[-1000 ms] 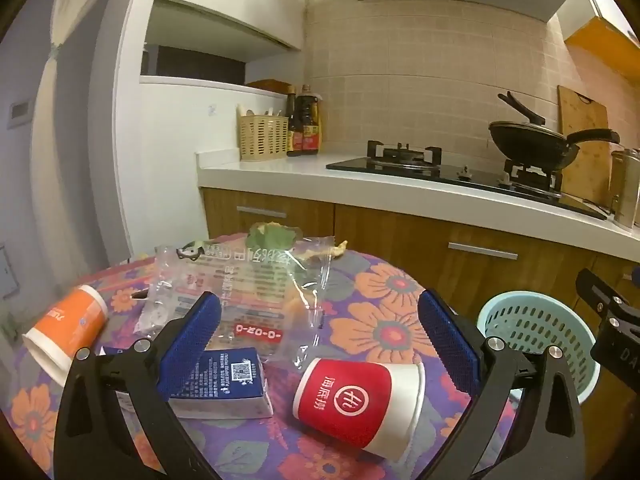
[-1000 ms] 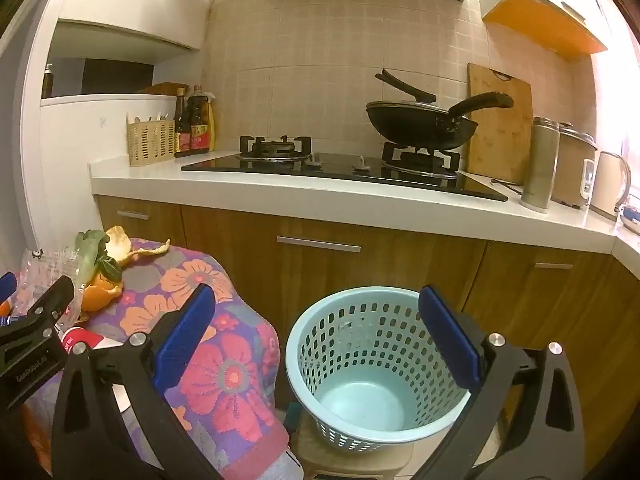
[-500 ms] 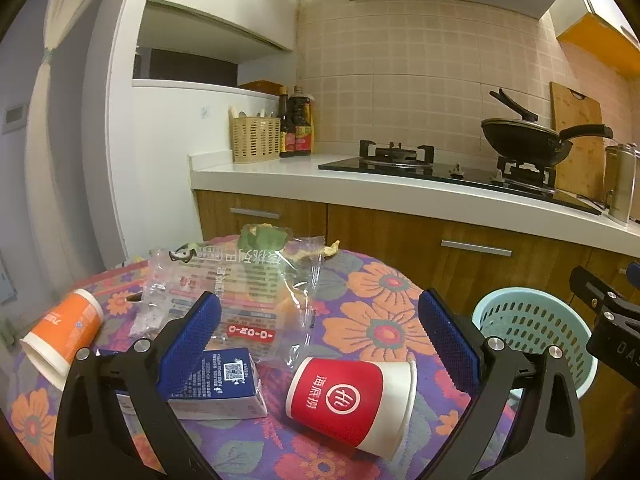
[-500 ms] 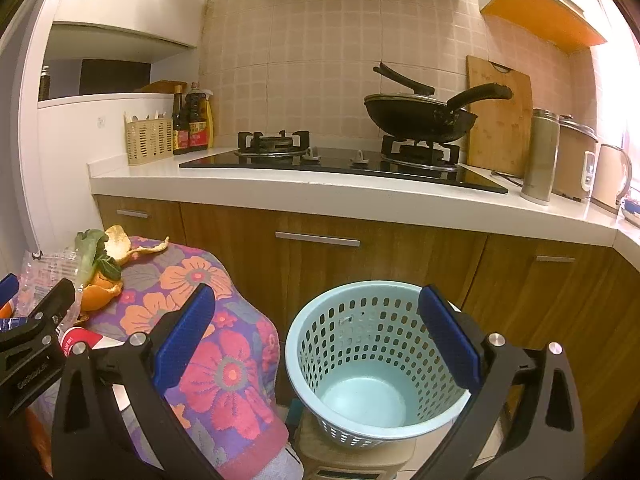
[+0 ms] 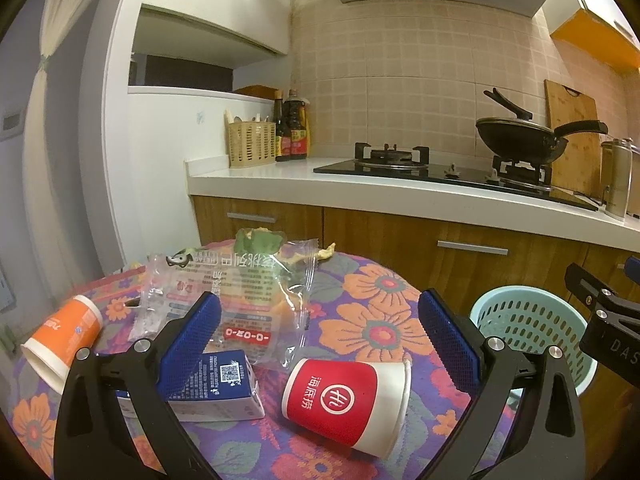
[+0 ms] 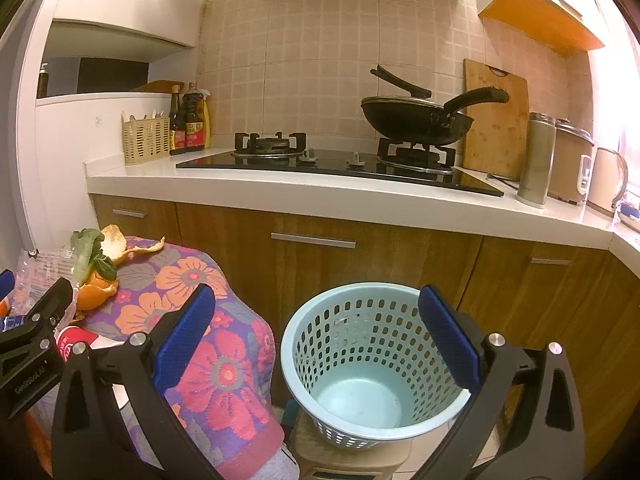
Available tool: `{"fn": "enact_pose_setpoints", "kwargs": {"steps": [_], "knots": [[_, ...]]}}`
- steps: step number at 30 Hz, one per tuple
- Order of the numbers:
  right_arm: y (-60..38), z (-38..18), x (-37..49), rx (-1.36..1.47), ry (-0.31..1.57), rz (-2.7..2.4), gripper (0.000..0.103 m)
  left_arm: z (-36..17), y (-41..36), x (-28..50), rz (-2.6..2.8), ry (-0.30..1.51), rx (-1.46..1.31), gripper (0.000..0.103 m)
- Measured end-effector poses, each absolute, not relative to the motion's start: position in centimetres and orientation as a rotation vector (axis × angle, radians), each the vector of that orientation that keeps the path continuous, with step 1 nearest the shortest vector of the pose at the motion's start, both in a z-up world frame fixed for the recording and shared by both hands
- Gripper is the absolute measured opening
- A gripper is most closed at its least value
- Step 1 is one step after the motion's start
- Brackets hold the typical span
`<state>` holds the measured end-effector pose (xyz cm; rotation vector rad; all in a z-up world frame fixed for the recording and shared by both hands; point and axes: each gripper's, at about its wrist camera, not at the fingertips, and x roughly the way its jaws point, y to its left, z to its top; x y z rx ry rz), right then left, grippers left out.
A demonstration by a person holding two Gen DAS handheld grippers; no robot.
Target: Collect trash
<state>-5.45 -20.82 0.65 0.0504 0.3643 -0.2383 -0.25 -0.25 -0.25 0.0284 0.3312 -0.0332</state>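
Left gripper (image 5: 320, 332), jaws wide and empty, hangs over the round table with its flowered purple cloth (image 5: 372, 320). Between the blue pads lies a red and white paper cup (image 5: 348, 400) on its side, mouth to the right. A blue and white carton (image 5: 216, 388) sits partly under the left pad; a crumpled clear plastic wrapper (image 5: 240, 300) lies beyond it, and an orange paper cup (image 5: 60, 340) lies tipped at the far left edge.

Right gripper (image 6: 320, 332), equally wide and holding nothing, faces the pale blue perforated plastic basket (image 6: 304, 344), which appears empty, standing to the right of the table. Orange peel with green leaves (image 6: 96, 276) rests at the table's far side.

Risk: the red cup is round and lying loose; an off-centre closure could roll it off the near edge or crush it.

Against the earlier frame, the left view shows slightly more of the red cup's base; no item has been moved.
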Motion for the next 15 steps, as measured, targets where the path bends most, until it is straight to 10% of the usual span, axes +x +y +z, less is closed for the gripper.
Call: {"fn": "enact_pose_setpoints", "kwargs": {"steps": [15], "knots": [[-20.9, 0.72, -5.53, 0.049, 0.365, -0.246, 0.097, -0.09, -0.17, -0.38, -0.033, 0.333, 0.021, 0.096]]}}
